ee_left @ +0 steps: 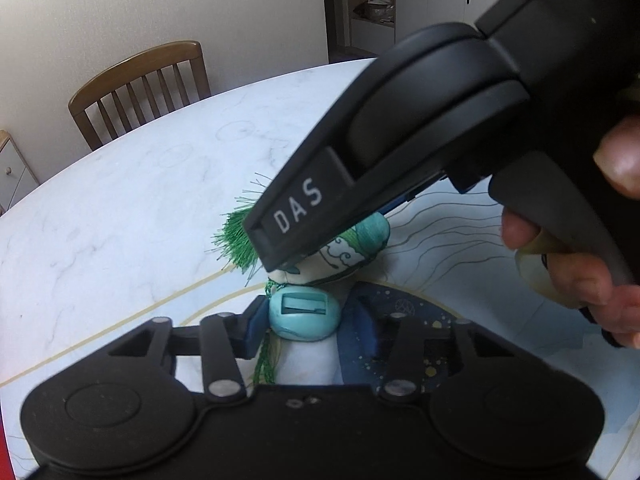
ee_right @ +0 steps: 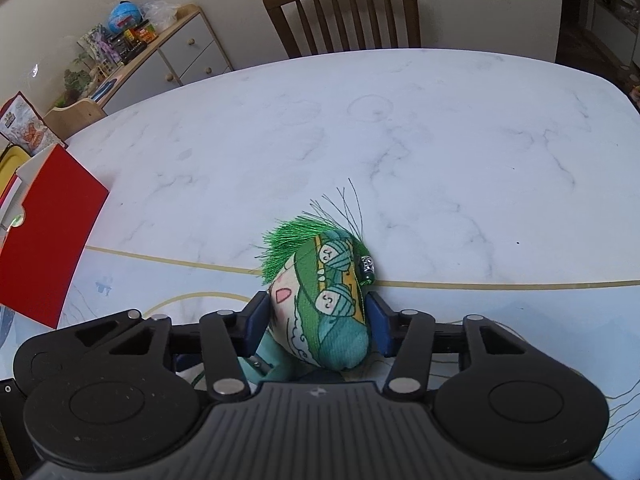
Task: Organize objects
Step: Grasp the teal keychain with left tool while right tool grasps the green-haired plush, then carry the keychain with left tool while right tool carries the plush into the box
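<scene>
A stuffed fabric pouch (ee_right: 324, 304), green and teal with cartoon faces and a green tassel (ee_right: 288, 244), is held just above the placemat. My right gripper (ee_right: 318, 320) is shut on it, blue pads pressing both sides. In the left wrist view that same right gripper (ee_left: 312, 256) reaches in from the upper right, held by a hand (ee_left: 580, 280), and covers most of the pouch (ee_left: 352, 252). A teal oval piece (ee_left: 304, 316) with a slot hangs below the pouch on green cord. My left gripper (ee_left: 305, 322) is shut on that piece.
The white marble table (ee_right: 400, 140) stretches ahead, with a pale placemat (ee_right: 160, 284) edged by a gold line under the grippers. A red folder (ee_right: 48, 232) lies at the left edge. A wooden chair (ee_right: 344, 8) stands at the far side, a sideboard (ee_right: 176, 56) beyond.
</scene>
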Tool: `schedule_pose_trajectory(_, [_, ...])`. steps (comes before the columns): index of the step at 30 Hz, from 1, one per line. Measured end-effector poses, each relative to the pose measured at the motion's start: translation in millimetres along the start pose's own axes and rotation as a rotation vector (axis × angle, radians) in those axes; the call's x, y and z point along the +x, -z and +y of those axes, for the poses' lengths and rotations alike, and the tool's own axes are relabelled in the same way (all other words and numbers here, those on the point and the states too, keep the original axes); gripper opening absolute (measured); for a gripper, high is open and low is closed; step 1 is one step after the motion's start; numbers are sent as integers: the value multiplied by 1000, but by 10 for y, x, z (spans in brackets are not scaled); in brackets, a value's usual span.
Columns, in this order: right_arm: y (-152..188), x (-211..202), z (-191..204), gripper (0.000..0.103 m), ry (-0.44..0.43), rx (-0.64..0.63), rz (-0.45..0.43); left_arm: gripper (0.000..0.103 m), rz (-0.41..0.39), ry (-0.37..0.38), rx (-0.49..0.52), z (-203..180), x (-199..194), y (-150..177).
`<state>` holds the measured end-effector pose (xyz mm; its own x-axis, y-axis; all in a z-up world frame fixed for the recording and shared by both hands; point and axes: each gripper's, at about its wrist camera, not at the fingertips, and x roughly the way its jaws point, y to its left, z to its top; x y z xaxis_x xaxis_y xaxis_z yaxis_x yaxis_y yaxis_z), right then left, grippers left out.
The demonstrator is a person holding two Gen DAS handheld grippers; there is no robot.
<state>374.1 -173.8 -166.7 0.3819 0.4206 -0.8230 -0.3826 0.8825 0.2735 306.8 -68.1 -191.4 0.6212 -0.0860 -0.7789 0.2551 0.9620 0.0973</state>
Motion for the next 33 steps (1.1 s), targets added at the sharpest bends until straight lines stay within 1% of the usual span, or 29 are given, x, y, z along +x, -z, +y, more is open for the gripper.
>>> schedule_pose_trajectory(2, [7, -5, 10, 48, 4, -1, -3, 38, 1, 1, -2, 7, -8, 3])
schedule_pose_trajectory(3, [10, -10, 14, 47, 4, 0, -4, 37, 1, 0, -3, 13, -12, 1])
schedule_pose_trajectory(7, [22, -40, 16, 44, 6, 11, -8, 37, 4, 3, -17, 35, -27, 5])
schedule_pose_trajectory(14, [78, -122, 0, 44, 11, 37, -18, 37, -5, 13, -34, 66, -92, -5])
schedule_pose_trajectory(21, [130, -303, 24, 44, 0, 40, -38, 37, -24, 42, -91, 156, -310, -24])
schedule_pose_trajectory(33, [232, -734, 262, 44, -22, -9, -65, 37, -51, 50, -210, 460, -666, -64])
